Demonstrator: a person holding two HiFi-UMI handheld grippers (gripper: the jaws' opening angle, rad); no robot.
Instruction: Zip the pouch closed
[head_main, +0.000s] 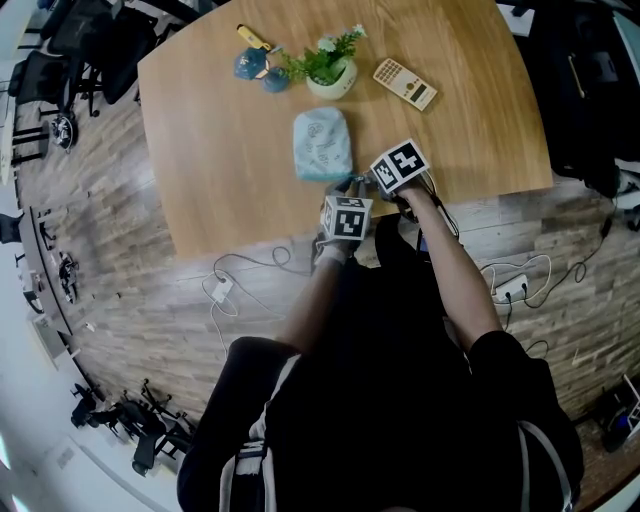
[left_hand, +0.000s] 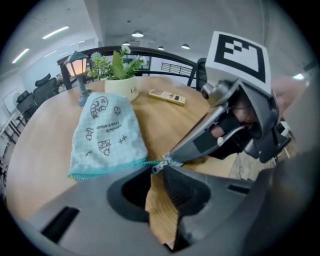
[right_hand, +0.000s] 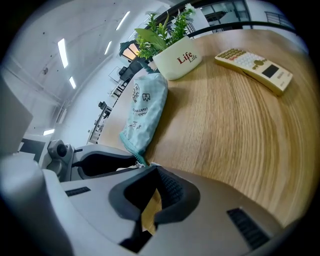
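The light blue pouch (head_main: 322, 145) lies flat on the wooden table (head_main: 230, 150). Its teal zipper (left_hand: 115, 168) runs along the near edge and looks drawn together up to the near right corner. The metal zipper pull (left_hand: 158, 167) sits at that corner. My left gripper (left_hand: 159, 171) has its tips together right at the pull tab. My right gripper (left_hand: 173, 157) comes in from the right, shut on the pouch's corner (right_hand: 142, 159) just past the slider. Both grippers meet at the table's near edge, left gripper (head_main: 350, 188) beside right gripper (head_main: 363, 182).
Behind the pouch stand a white plant pot (head_main: 332, 78), a cream calculator (head_main: 405, 83) and a small blue lamp (head_main: 255, 62). The table's edge (head_main: 300, 232) is right below the grippers. Cables and a power strip (head_main: 510, 288) lie on the floor.
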